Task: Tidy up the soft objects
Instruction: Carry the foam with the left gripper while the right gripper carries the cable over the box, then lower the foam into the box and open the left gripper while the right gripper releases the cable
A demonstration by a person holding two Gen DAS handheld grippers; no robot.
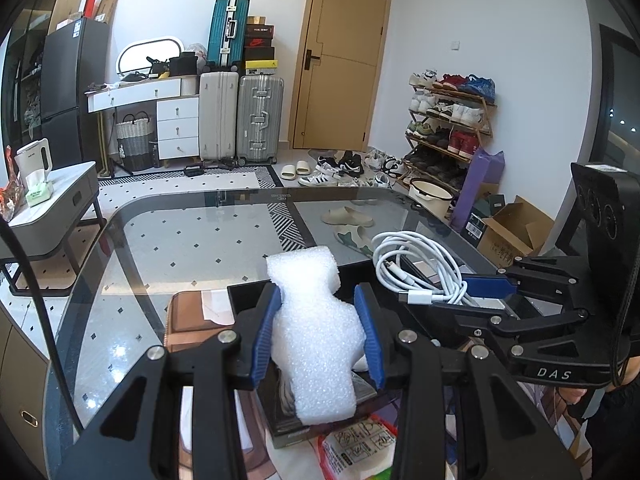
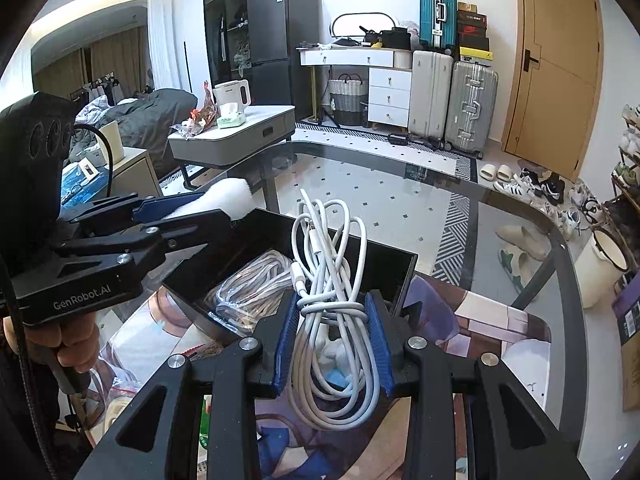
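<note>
Left wrist view: the left gripper [image 1: 320,332] clamps a white foam block [image 1: 316,344], pebbly-surfaced with a notched, waisted outline, held above the black box [image 1: 248,294] on the glass table [image 1: 168,240]. To its right the right gripper [image 1: 486,285] pinches a coiled white cable [image 1: 416,268].

Right wrist view: the right gripper [image 2: 333,336] squeezes the white cable [image 2: 332,292], looped and wrapped at its middle, over the black box [image 2: 396,276]. The left gripper [image 2: 192,210] grips the foam block [image 2: 224,200].

- left gripper [image 1: 318,326]: black linkage arms, blue ribbed pads, silver screws, "GenRobot.AI" print
- right gripper [image 2: 332,336]: same build, "DAS" marking, black cable
</note>
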